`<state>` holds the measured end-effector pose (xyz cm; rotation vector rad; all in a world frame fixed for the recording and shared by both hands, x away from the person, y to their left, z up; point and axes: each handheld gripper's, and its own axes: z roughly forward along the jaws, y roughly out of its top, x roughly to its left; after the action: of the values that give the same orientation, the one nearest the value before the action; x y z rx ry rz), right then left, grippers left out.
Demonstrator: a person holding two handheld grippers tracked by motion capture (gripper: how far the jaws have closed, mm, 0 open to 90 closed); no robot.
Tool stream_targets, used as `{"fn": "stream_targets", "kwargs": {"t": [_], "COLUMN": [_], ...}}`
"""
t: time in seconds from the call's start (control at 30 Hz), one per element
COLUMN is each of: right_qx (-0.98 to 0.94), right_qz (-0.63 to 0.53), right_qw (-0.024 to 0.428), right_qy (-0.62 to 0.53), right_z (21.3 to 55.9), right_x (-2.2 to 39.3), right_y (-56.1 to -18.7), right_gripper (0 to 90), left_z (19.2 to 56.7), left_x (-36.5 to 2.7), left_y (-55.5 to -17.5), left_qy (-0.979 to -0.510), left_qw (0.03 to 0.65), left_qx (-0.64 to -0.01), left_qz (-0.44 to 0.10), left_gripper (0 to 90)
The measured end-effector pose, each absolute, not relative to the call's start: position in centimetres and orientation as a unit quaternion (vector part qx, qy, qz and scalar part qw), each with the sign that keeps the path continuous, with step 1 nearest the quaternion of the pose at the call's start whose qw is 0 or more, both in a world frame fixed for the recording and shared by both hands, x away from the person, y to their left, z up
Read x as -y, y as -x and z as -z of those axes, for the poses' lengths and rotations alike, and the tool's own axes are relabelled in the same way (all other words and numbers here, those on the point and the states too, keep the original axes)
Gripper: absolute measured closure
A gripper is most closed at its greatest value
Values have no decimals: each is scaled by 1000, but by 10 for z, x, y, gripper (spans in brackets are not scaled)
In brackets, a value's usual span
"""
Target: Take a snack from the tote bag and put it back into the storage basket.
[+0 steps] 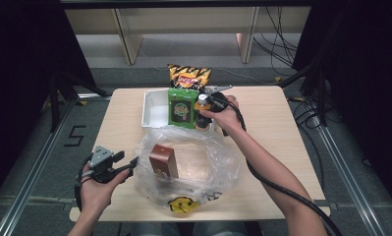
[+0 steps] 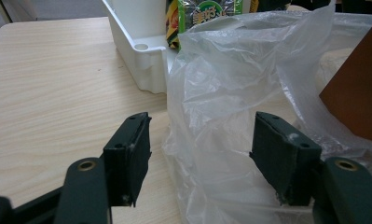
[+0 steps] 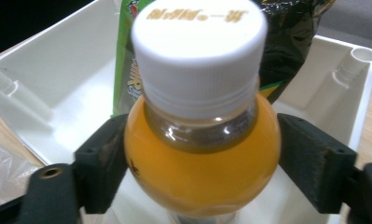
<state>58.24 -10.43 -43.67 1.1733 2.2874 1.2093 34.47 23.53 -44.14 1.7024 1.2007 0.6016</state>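
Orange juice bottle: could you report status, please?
Right gripper clamped on white-capped orange juice bottle over white plastic tray. Left gripper open at clear plastic bag. Green snack packet behind.

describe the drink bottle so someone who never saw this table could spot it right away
Find the white tray at the far middle of the wooden table, behind the clear plastic bag. The bottle stands at the tray's right side, between the right gripper jaws. Unlike the flat snack packets beside it, it is round, orange-filled and white-capped.
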Motion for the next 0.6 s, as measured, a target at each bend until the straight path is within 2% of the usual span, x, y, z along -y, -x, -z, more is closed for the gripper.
{"fn": "stream_targets", "kwargs": {"t": [0.13,0.5,0.57,0.6], "right_qx": [-798,-797,-795,-793], "right_qz": [-413,-417,-416,-422], "right_qw": [159,173,164,175], "right_qy": [-410,-401,-411,-403], "right_z": [434,427,426,427], "right_x": [107,112,111,114], "right_y": [-582,-571,-568,-565], "right_gripper": [174,174,173,176], "left_z": [442,438,438,437], "left_x": [-236,-237,-237,-237], "left_y": [-346,-344,-345,-343], "left_qy": [-696,-688,-689,-690], "left_qw": [472,472,477,471], "left_qx": [-483,-492,-485,-489], "left_qz": [-246,-249,-250,-251], "left_gripper": [366,363,362,362]}}
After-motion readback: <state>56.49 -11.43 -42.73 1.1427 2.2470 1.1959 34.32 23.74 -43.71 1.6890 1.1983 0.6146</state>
